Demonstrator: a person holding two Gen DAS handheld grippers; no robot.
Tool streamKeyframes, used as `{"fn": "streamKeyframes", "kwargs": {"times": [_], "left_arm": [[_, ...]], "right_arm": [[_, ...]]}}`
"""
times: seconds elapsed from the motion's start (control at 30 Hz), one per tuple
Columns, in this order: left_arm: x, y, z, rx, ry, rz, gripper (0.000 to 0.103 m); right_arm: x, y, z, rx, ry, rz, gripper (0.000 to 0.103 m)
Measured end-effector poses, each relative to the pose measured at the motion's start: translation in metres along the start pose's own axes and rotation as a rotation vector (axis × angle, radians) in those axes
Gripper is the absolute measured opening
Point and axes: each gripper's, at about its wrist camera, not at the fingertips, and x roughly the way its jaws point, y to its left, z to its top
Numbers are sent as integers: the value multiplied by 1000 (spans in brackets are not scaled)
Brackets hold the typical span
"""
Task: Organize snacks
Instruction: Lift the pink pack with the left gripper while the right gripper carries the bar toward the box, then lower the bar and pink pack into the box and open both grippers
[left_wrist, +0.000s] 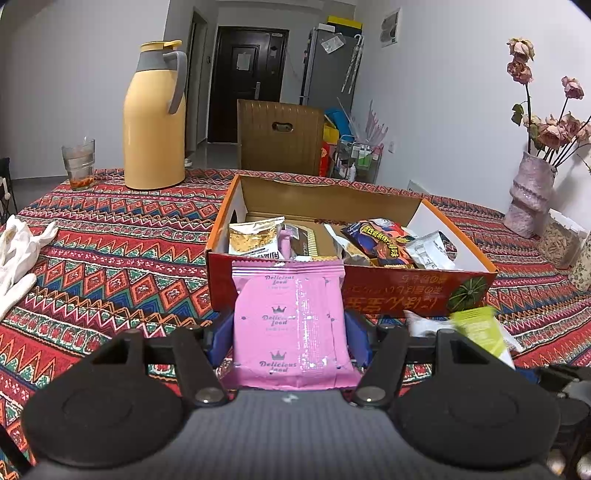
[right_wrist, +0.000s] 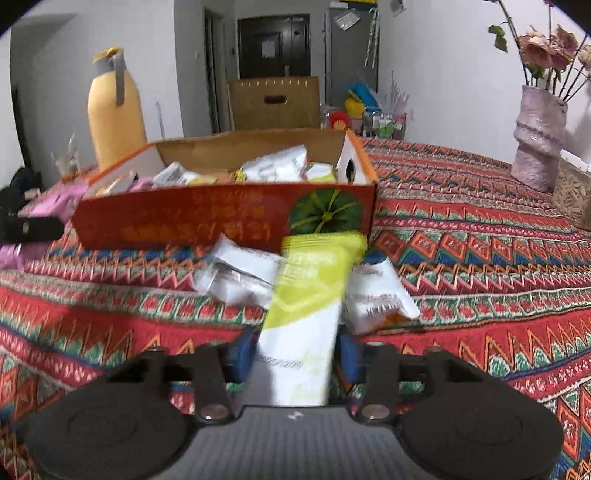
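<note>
My pink snack pack (left_wrist: 291, 325) hides part of the red box (left_wrist: 406, 291) front, and I can't see the pack's bottom end. My green and white pack (right_wrist: 306, 310) is blurry, so I can't read it. It covers part of the white packs (right_wrist: 240, 275) on the table. The white glove (left_wrist: 14, 254) is cut off at the edge.

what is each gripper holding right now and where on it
The left gripper clamps the pink snack packet across its two side edges, near the lower half. The right gripper pinches the green-and-white packet by the sides of its white lower end.
</note>
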Motion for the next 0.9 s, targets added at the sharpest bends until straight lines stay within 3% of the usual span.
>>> {"fn": "streamKeyframes", "kwargs": {"times": [0.17, 0.4, 0.9], "left_arm": [[-3, 1, 3, 1, -13, -4, 63], [-1, -3, 24, 16, -48, -5, 63], [42, -18, 82, 15, -83, 29, 63]], "right_arm": [[-20, 0, 4, 9, -76, 9, 37], [-36, -3, 38, 23, -184, 15, 37], [15, 9, 134, 48, -277, 38, 37]]}}
